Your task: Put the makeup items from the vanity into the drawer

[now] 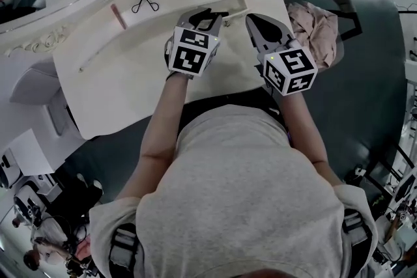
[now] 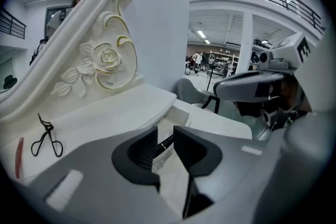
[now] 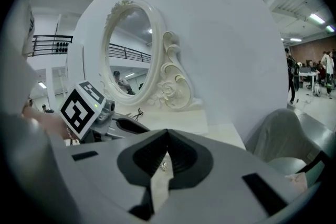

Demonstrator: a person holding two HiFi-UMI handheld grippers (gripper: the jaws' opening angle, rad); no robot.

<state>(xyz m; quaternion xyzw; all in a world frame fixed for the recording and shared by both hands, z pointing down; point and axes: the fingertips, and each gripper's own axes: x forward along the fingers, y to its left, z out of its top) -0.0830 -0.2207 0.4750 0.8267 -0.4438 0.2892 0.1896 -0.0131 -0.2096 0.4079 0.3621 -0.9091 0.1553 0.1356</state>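
- makeup items left on the vanity (image 1: 130, 68): an eyelash curler (image 1: 144, 2) and a pink stick (image 1: 118, 16), both lying far to the left, well apart from the grippers.
- a dark pencil (image 2: 164, 142) shows through the gap of the left gripper (image 2: 165, 139); it seems to lie in the drawer (image 2: 181, 113) below, not pressed by the pads.
- left jaws stand partly apart and hold nothing; the right gripper (image 3: 168, 136) has its tips together and is empty.
- to do the step well, i think the left gripper should lift clear of the drawer wall first, then come down on the curler from above, because it is thin and flat.
- both forearms reach forward side by side; the left gripper tilts down into the drawer, the right one points more level.
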